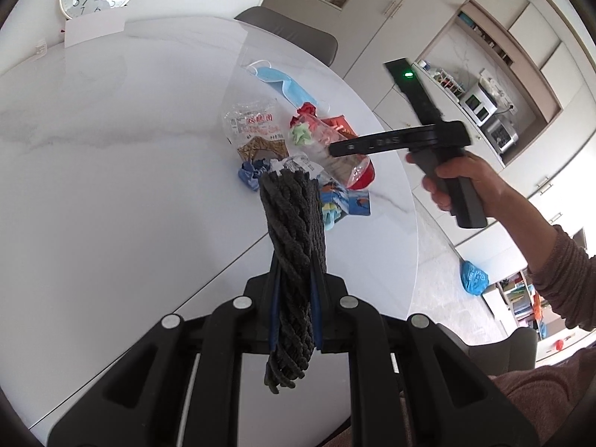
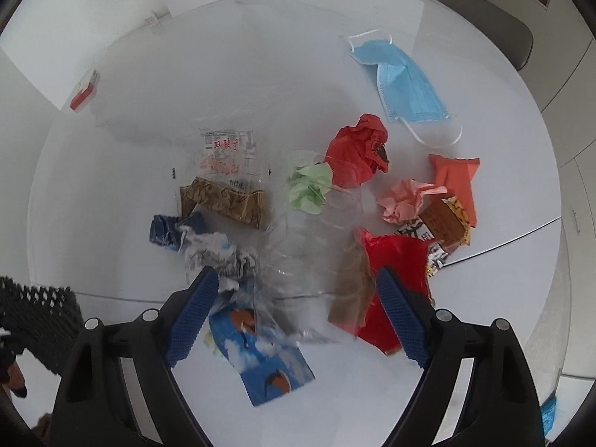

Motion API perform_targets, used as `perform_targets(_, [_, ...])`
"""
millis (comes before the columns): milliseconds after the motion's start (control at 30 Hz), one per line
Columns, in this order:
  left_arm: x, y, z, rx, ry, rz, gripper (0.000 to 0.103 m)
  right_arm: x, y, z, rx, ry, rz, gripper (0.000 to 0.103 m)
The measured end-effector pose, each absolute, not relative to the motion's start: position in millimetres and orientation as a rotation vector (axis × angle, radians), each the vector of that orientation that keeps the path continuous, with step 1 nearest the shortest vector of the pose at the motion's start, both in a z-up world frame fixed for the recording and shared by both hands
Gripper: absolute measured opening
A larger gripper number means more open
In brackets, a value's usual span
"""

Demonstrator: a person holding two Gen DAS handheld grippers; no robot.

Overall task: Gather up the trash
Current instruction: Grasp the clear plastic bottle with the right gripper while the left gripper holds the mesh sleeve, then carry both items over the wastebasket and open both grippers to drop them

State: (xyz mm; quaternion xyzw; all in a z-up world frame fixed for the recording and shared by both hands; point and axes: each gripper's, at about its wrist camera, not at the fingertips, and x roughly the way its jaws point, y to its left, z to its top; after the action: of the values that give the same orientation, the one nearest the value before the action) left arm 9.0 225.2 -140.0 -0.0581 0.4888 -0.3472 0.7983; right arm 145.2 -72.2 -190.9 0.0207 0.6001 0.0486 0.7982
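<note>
Two grippers were over the table [image 2: 111,156]. The left gripper [image 1: 292,201] was clamped on a black woven bag [image 1: 294,246]. The right gripper [image 2: 298,290] hung with jaws wide apart above the trash [image 2: 309,186], a crumpled clear bottle [image 2: 298,260] lying between its pads, untouched.

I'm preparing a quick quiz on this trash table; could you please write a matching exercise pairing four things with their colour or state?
Things:
1. face mask
2. left gripper
3. right gripper
4. crumpled paper beside the red wad

Colour or state:
A. open above the clear plastic bag
B. light green
C. pale blue, lying flat on the table
D. shut on a dark woven mesh

Pairs: 1-C, 2-D, 3-A, 4-B
</note>
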Motion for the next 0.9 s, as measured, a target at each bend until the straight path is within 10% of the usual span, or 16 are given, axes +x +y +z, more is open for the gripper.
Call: perform_targets(900, [2,198,-128,-0.102,1.025,-0.748,0.013,96,-84,-141,-0.119,1.457,0.170,0.071])
